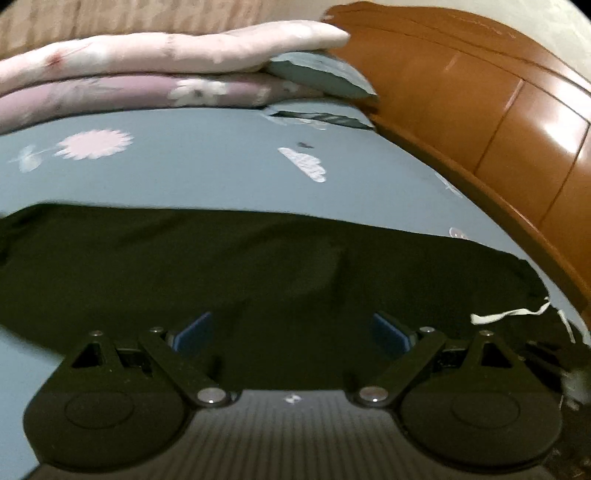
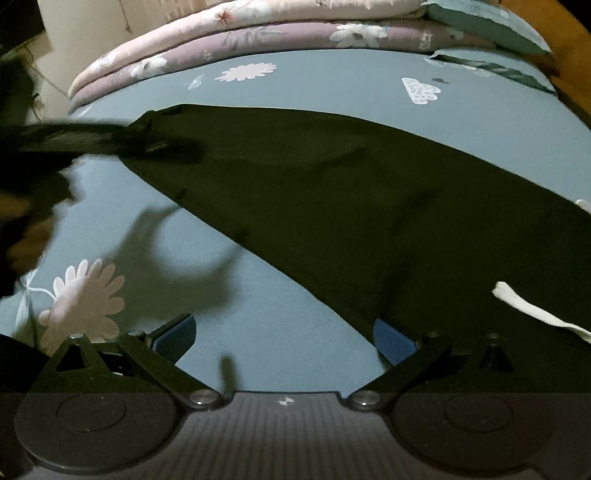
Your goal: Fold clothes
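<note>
Setting: a bed with a blue-grey sheet printed with pale flowers and clouds [image 2: 314, 328] is seen in both wrist views; folded pink and mauve floral quilts [image 2: 258, 29] are stacked at its far edge, and an orange-brown wooden headboard [image 1: 480, 110] stands to the right.
Garment: a dark, near-black cloth garment [image 2: 351, 206] is spread flat on the sheet, with a white drawstring [image 2: 535, 310] trailing at its near right end.
Long axis: in the right wrist view it is seen running diagonally, from a narrow bunched end at far left to a broad end at near right; the drawstring suggests the waist lies near right.
Left tool [image 1: 291, 332]: jaws are held wide apart over the garment's near part; nothing is gripped.
Right tool [image 2: 284, 334]: jaws are held wide apart; the left pad is over bare sheet, the right pad at the garment's edge; nothing is gripped.
Progress: no finished fold can be made out; the garment is judged laid out only, with all folding left.
Uncertain: the blurred dark shape at far left cannot be identified.
</note>
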Action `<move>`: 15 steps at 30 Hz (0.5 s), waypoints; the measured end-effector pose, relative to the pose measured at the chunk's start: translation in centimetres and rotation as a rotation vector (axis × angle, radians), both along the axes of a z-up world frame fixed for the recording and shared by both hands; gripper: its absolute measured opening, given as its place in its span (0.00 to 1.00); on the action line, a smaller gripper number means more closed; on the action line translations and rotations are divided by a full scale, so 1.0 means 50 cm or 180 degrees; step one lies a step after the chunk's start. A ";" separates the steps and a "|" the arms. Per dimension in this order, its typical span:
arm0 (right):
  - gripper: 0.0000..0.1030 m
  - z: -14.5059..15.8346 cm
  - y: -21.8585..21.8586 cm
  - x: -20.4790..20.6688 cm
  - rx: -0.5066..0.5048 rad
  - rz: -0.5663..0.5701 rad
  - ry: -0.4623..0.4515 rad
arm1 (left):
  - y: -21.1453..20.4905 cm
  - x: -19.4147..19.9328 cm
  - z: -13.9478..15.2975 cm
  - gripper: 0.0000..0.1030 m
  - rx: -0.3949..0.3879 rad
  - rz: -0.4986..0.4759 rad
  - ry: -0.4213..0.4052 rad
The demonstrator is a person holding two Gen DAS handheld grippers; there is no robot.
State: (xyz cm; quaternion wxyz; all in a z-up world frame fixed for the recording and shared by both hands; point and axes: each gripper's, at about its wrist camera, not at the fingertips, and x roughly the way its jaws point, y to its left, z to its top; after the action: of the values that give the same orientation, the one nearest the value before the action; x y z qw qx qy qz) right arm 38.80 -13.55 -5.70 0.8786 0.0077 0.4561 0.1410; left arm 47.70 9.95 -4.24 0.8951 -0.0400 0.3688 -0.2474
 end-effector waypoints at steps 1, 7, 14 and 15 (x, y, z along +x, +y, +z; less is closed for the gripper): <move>1.00 0.001 0.005 -0.004 -0.0041 -0.0014 0.0000 | -0.013 0.020 -0.014 0.90 -0.0004 -0.0029 0.0022; 1.00 -0.008 0.015 -0.021 -0.0049 -0.0123 0.0107 | -0.025 0.041 -0.086 0.92 0.0109 -0.0049 0.0307; 1.00 -0.042 0.029 -0.018 -0.0083 -0.0144 0.0250 | 0.016 0.035 -0.043 0.92 0.0038 -0.0083 0.0105; 1.00 -0.043 0.033 -0.015 -0.0111 -0.0126 0.0258 | 0.024 0.053 -0.039 0.92 -0.0002 -0.0022 0.0088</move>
State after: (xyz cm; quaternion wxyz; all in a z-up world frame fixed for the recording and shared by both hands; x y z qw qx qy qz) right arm 38.04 -11.89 -7.86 0.8621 0.0072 0.4935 0.1151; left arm 50.34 11.15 -6.20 0.8890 -0.0425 0.3812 -0.2500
